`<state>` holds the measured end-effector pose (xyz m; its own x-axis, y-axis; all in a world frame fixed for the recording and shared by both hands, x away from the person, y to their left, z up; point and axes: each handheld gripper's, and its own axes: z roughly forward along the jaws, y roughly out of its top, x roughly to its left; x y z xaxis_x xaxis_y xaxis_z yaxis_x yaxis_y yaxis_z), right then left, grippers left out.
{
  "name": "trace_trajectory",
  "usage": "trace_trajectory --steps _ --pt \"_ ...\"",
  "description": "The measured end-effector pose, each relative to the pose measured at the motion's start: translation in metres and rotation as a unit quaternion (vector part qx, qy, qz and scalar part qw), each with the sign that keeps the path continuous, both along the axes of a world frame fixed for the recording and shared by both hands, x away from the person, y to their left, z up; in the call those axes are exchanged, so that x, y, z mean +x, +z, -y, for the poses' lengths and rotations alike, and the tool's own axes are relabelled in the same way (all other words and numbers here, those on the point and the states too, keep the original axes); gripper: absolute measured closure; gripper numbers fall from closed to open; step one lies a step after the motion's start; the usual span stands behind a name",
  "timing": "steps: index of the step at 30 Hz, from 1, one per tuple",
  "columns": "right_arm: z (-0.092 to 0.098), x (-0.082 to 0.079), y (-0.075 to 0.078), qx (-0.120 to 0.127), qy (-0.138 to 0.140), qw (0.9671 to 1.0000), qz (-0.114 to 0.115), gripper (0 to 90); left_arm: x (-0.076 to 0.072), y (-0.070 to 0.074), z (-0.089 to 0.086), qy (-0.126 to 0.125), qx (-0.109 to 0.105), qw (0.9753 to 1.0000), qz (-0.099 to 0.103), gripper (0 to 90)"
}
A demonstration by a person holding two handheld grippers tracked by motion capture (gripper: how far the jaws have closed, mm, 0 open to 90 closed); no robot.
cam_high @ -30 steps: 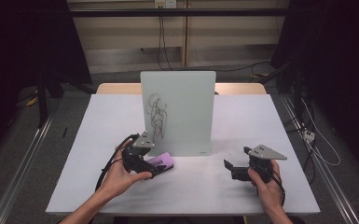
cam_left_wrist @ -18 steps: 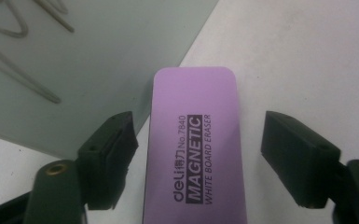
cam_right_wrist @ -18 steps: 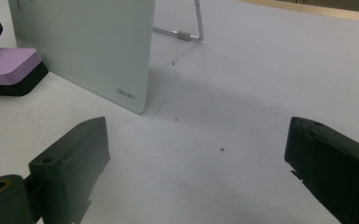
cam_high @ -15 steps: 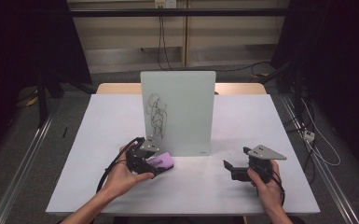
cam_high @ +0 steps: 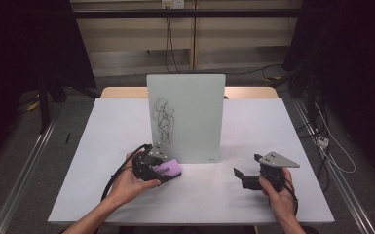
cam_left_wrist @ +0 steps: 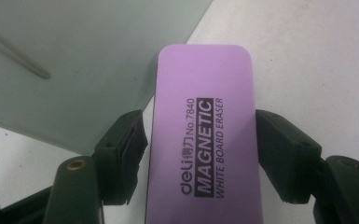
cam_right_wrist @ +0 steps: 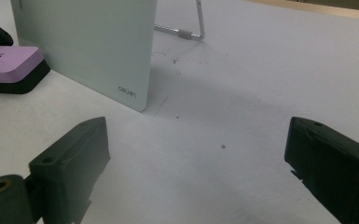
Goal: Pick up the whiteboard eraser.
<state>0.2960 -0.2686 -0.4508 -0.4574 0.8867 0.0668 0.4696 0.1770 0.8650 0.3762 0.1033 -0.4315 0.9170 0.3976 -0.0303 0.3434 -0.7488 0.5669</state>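
Since 1 second ago the left tongs (cam_high: 161, 170) have slid the eraser (cam_high: 168, 169) slightly nearer along the tabletop (cam_high: 214, 195), clamped on its long sides. It lies flat beside the board (cam_high: 187, 117), long axis pointing away from the hand. Right tongs (cam_high: 240, 175) gape apart.

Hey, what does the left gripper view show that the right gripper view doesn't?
Left gripper view alone: the printed label "MAGNETIC WHITE BOARD ERASER" on the purple eraser, which sits between the left gripper fingers, and a dark marker stroke on the board.

Right gripper view alone: the open right gripper over bare table, the board's metal stand, and its corner logo.

Shared: the eraser, the whiteboard and the white table.
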Motion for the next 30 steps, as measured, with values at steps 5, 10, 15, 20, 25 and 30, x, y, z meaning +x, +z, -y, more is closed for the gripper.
trace_trajectory --steps 5,10,15,20,25,30 --pt "0.0006 0.0004 -0.0002 0.0 -0.001 1.0 0.0 6.9 0.0007 -0.0024 -0.0003 -0.008 0.013 0.9998 -0.012 36.8" --pt "0.0003 0.0003 -0.0002 0.0 0.0 1.0 -0.001 6.9 0.0005 -0.0026 0.0006 -0.007 0.012 0.9999 -0.01 40.3" --pt "0.0003 0.0005 -0.0003 0.0 -0.001 1.0 -0.002 7.0 0.001 -0.0029 0.0006 -0.012 0.017 0.9997 -0.011 40.3" --pt "0.0003 0.0005 -0.0002 0.0 -0.001 1.0 -0.002 7.0 0.0017 -0.0037 0.001 -0.013 0.019 0.9996 -0.013 40.3" --pt "0.0 0.0003 -0.0002 -0.001 -0.001 1.0 -0.001 7.0 0.0017 -0.0034 0.0009 -0.012 0.017 0.9996 -0.018 40.9" --pt "0.0004 0.0001 0.0001 0.0 -0.001 1.0 -0.001 7.0 -0.0001 -0.0005 -0.0017 0.0 -0.005 0.9999 -0.012 40.9"
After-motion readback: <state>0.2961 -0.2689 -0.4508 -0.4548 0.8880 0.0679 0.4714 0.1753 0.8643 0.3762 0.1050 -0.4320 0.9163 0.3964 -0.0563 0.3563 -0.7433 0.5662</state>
